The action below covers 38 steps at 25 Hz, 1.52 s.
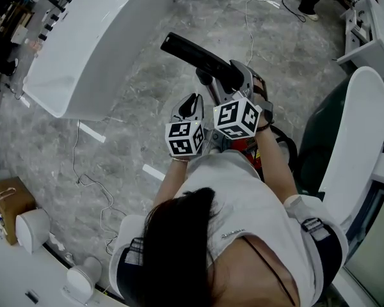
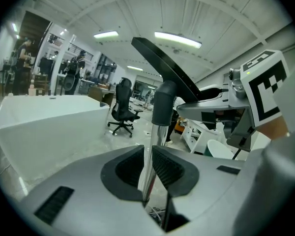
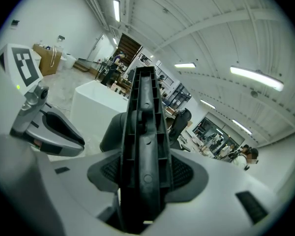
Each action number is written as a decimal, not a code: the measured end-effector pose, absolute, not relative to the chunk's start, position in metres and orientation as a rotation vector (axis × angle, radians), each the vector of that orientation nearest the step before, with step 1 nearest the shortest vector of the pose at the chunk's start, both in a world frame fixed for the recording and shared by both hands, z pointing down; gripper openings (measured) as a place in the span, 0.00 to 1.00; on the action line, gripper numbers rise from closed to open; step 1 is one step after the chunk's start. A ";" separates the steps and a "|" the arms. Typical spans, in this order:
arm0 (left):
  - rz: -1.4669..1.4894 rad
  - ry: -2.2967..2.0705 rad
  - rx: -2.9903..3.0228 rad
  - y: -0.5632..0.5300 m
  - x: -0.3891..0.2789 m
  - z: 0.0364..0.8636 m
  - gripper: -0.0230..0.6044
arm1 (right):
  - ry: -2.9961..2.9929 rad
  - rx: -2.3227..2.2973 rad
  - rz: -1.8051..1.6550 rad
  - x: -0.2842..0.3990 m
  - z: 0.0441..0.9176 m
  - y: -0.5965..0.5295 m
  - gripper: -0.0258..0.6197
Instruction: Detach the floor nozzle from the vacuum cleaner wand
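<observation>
The black floor nozzle [image 1: 193,51] sticks up and to the left from the vacuum's wand, held in front of the person over the marble floor. My right gripper [image 1: 235,77] is shut on the nozzle; in the right gripper view its ribbed black underside [image 3: 145,132] fills the space between the pads. My left gripper [image 1: 192,105] sits just left of it. In the left gripper view its jaws [image 2: 148,157] are shut on the chrome wand tube [image 2: 157,134], below the dark grey collar [image 2: 163,104] and the nozzle plate [image 2: 167,68].
A large white tub-like unit [image 1: 89,43] stands at the upper left. A white and green chair [image 1: 358,139] is close on the right. Thin cables [image 1: 93,185] trail on the floor, and a cardboard box [image 1: 9,206] sits at the lower left. An office chair [image 2: 122,107] stands farther off.
</observation>
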<state>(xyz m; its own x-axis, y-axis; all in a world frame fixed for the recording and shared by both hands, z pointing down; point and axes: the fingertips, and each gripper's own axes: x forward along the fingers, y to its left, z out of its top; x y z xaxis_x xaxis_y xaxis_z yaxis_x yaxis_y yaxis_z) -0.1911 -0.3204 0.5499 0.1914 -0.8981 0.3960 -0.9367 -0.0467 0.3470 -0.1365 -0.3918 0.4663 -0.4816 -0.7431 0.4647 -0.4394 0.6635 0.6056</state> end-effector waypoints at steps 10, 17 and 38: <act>0.020 -1.554 2.021 -0.344 -0.178 0.557 0.33 | -2.159 0.901 -0.522 -0.137 0.469 -0.397 0.39; 0.051 -1.500 2.076 -0.367 -0.167 0.566 0.39 | -2.162 0.892 -0.505 -0.139 0.469 -0.399 0.39; 0.056 -1.479 2.159 -0.402 -0.151 0.577 0.32 | -2.168 0.871 -0.486 -0.136 0.469 -0.406 0.39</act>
<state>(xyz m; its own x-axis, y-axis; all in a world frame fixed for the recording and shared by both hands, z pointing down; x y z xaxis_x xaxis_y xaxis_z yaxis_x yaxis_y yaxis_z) -0.1505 -0.4024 0.5770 0.4036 -0.8588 0.3156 -0.8801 -0.2702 0.3904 -0.1361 -0.4061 0.4694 -0.4984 -0.7123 0.4942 -0.4331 0.6983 0.5698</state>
